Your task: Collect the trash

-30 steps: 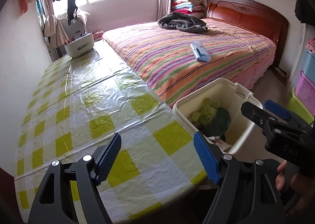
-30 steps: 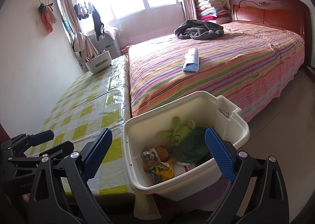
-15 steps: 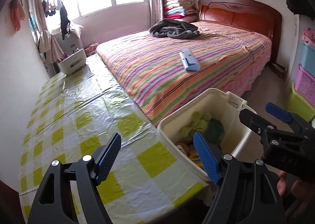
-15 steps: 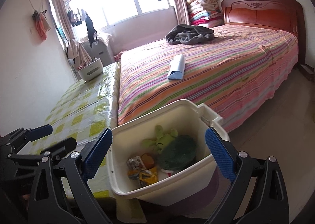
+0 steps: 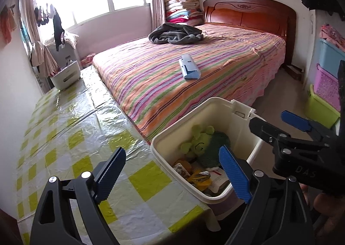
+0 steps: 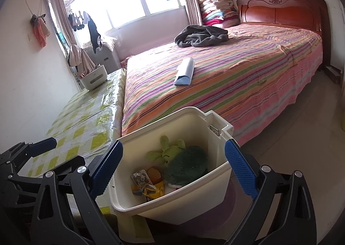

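Observation:
A cream plastic bin point(image 5: 179, 132) point(image 6: 183, 208) stands between the checked table and the bed. It holds a green plush toy point(image 5: 198, 143) point(image 6: 168, 154), a dark green round cushion point(image 6: 187, 167) and snack wrappers point(image 5: 198, 178) point(image 6: 146, 189). My left gripper point(image 5: 172, 173) is open and empty above the table edge beside the bin. My right gripper point(image 6: 172, 169) is open and empty, above the bin; it also shows in the left wrist view point(image 5: 278, 124). A light blue packet point(image 5: 189, 69) point(image 6: 184, 71) lies on the bed.
The table point(image 5: 64, 132) has a yellow-checked plastic cloth, with a white caddy point(image 5: 65, 75) at its far end. The striped bed point(image 5: 215, 68) carries a grey blanket point(image 5: 175, 34). Coloured storage boxes point(image 5: 325, 85) are stacked by the right wall.
Both grippers have risen and drawn back, so the bin sits lower and nearer the middle in both views. Both jaws stay open. Nothing was taken or dropped.

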Demonstrator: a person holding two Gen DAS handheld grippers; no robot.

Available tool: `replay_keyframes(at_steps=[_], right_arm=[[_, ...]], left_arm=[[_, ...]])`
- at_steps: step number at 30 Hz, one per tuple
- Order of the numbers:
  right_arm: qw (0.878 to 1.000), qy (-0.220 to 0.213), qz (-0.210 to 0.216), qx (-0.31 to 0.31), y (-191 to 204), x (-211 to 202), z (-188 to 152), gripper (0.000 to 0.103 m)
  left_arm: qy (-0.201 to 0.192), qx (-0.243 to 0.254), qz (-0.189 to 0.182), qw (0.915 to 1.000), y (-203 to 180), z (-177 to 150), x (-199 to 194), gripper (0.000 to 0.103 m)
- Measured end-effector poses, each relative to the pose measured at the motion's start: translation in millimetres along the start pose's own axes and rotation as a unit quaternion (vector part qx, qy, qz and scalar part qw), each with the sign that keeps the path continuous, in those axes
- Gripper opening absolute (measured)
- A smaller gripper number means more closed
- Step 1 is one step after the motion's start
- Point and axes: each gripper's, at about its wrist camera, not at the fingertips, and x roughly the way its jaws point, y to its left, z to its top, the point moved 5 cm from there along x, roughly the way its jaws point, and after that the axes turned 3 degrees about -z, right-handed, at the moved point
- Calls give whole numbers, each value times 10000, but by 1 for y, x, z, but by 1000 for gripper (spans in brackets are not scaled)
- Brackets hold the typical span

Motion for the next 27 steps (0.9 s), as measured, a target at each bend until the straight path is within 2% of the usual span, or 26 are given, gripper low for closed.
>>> replay_keyframes(at_steps=[6,12,27], right_arm=[[10000,9,10,-28,5,-1,1,94],[9999,26,66,-143,18,0,0,94],[9994,62,130,-326,34,-5,-4,94]], left_arm=[[86,-7,199,9998,8,-7,2,86],[142,-229,291,9992,24,-15,1,86],[157,-494,310,9982,42,-25,-8,86]])
